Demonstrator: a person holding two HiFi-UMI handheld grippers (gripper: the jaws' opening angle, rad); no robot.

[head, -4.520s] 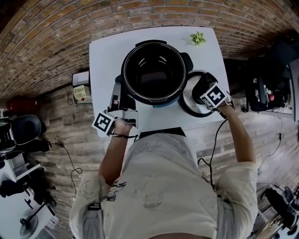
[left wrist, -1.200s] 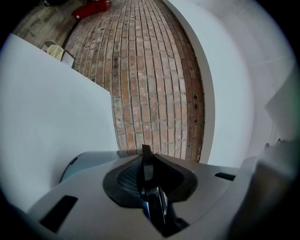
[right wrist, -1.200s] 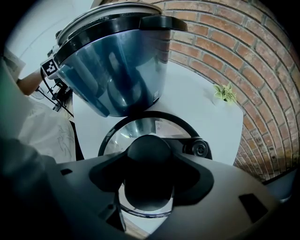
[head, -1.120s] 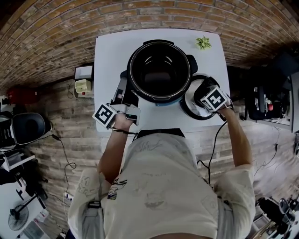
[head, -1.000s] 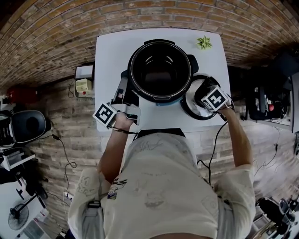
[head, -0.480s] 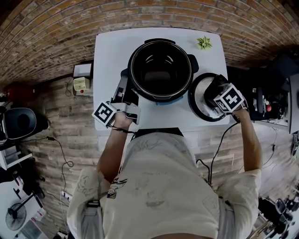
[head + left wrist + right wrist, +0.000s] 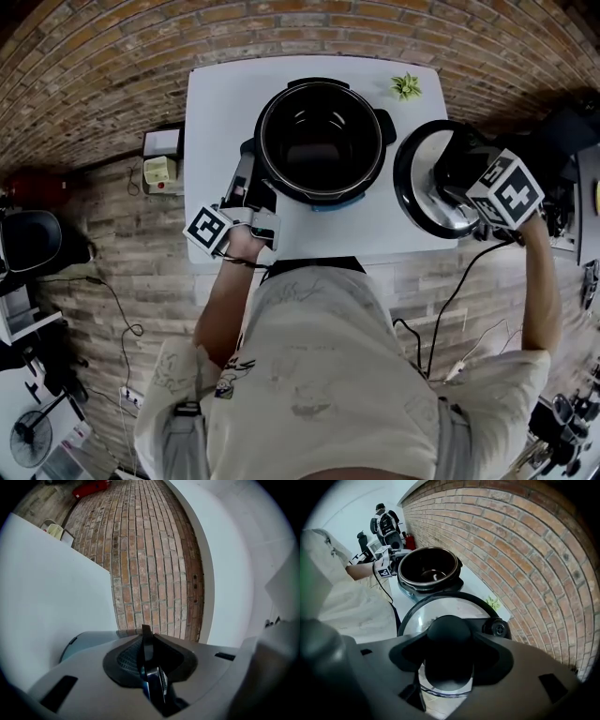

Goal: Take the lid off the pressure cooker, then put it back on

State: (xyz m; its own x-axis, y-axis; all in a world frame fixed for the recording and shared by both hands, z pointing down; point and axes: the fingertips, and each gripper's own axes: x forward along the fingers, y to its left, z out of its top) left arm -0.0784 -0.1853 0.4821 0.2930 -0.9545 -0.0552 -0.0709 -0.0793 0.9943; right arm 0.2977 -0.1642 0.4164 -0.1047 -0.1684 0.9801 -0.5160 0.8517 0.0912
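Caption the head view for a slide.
Right gripper holds the lid beside the open pressure cooker; left gripper clamps its handle.

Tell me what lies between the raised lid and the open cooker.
In the head view, only bare white table shows between lid and cooker; the small plant stands farther back.

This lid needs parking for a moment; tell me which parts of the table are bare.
Bare: the table strip left of the cooker, and the right side between cooker and edge, this side of the plant. Crowded: the near-left corner, where the left claw grips the cooker.
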